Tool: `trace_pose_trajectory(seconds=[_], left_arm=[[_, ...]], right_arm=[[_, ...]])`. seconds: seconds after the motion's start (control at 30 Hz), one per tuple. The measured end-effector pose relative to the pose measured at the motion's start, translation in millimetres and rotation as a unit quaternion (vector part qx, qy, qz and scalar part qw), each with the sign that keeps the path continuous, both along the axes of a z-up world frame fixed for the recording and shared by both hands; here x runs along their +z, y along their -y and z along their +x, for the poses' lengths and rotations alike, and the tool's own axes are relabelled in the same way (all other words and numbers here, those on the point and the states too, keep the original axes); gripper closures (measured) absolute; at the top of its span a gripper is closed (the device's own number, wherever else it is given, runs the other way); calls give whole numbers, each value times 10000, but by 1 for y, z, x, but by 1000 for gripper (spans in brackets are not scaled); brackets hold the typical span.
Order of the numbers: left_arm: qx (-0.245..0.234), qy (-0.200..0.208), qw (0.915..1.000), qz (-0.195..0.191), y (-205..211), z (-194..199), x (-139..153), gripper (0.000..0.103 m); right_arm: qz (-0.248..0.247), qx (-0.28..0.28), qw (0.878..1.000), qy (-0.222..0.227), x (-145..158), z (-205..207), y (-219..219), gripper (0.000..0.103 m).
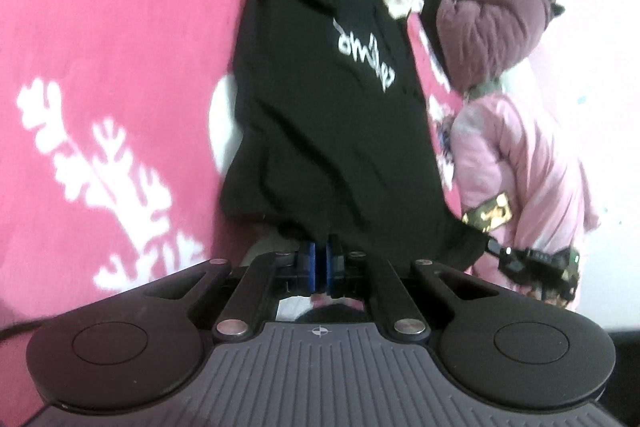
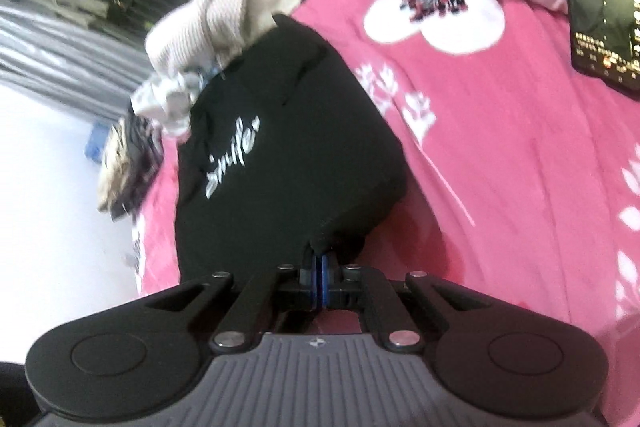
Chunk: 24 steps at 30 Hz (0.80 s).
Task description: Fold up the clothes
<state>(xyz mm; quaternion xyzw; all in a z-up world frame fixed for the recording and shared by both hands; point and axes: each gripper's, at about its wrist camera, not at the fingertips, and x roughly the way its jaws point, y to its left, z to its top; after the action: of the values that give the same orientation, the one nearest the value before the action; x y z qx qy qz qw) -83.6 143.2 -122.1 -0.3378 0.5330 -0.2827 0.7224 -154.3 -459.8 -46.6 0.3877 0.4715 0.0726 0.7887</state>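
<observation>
- A black shirt (image 1: 328, 115) with white lettering lies on a pink bedspread (image 1: 112, 47), its long axis running away from both grippers.
- The left gripper (image 1: 320, 259) is clenched on the shirt's near hem.
- The right gripper (image 2: 318, 267) is clenched on the same near edge.
- The far end lies under a beige pile (image 2: 224, 27), so folding probably means carrying the hem towards it.
</observation>
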Motion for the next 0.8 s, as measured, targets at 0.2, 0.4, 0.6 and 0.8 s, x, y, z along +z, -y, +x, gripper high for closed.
trace_pose_trajectory(seconds=[0.2, 0.4, 0.6, 0.8], left_arm=[[404, 151, 9985, -345, -5, 14, 7, 101], [834, 421, 9936, -637, -6, 29, 12, 101], [1162, 677, 9875, -820, -4, 50, 18, 101], [1378, 890, 9825, -886, -7, 72, 26, 101]], right_arm=[[362, -366, 9978, 406, 2, 4, 7, 99], [688, -778, 9913, 806, 0, 13, 17, 99], [820, -937, 9866, 1051, -2, 32, 20, 99], [915, -845, 9823, 1399, 1, 71, 22, 100]])
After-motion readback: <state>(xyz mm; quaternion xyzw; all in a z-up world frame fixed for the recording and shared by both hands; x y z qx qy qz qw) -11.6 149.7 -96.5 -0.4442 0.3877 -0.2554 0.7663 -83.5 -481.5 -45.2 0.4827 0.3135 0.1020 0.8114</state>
